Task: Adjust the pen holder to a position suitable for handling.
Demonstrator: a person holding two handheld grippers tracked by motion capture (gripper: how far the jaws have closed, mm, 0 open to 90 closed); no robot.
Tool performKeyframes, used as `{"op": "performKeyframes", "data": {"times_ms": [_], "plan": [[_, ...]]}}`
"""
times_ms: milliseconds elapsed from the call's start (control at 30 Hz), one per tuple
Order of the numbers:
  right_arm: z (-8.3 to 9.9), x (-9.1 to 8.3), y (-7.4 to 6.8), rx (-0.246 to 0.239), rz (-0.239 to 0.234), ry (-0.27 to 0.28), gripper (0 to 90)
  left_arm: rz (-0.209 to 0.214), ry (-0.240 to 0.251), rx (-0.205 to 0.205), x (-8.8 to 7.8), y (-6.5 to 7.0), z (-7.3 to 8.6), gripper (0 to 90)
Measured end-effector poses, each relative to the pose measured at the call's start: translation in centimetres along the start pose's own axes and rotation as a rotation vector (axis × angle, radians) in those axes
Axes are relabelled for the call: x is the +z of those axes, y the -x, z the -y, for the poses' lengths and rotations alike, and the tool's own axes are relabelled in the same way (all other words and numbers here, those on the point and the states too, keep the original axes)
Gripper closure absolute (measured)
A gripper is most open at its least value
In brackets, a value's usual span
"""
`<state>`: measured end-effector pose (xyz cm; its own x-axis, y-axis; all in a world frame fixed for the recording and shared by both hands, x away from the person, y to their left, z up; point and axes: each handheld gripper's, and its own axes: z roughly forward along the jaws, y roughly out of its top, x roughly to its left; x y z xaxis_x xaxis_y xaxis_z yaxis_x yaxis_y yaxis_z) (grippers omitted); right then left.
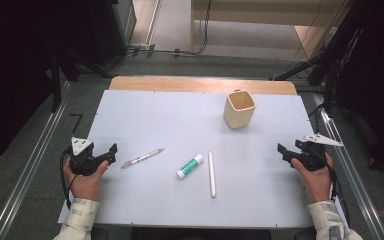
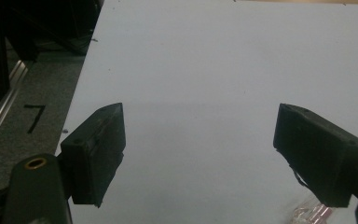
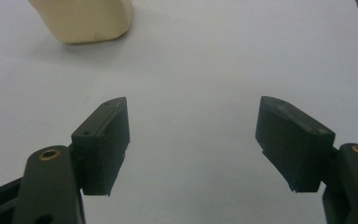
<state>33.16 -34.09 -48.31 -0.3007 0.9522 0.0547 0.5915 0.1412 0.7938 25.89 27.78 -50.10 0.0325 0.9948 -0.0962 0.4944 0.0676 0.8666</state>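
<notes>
Pale and matte, the tabletop (image 1: 145,115) was a white sheet laid over a wooden table whose bare edge (image 1: 202,84) showed at the far side, behind the cream cup (image 1: 239,109). Grey carpet, metal rails and dark stands with trailing cables ringed it, and the room beyond fell off into shadow.

Three long things lay nearer the person than the cup: a pen (image 1: 142,158) far to the cup's left, a glue stick (image 1: 189,166) with a green label toward the person from the cup and a little left, and a white stick (image 1: 212,174) just beside the glue stick on the cup's side. None of them touched another.

Both tools stood idle. The left gripper (image 1: 109,153) rested near the table's left edge with its jaws spread and nothing between them, the pen just beyond its tips. The right gripper (image 1: 284,153) sat on the opposite side from the pen, jaws likewise apart and empty, with the cup ahead of it in the right gripper view.

The likely trouble was rolling. The pen, glue stick and stick were all round and slim on a smooth sheet, so a jaw landing off-centre could nudge one away or into its neighbour. A shallow pinch on the pen might let it pivot and slip. A careless reach could also tip the light, empty cup
</notes>
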Motion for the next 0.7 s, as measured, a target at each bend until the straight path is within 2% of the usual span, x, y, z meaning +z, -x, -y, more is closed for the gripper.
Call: {"op": "performKeyframes", "data": {"times_ms": [700], "plan": [[-1.5, 0.6, -1.0, -0.023, -0.022, 0.031, 24.2, 0.016, -0.021, 0.021, 0.3, 0.3, 0.1, 16.8]]}}
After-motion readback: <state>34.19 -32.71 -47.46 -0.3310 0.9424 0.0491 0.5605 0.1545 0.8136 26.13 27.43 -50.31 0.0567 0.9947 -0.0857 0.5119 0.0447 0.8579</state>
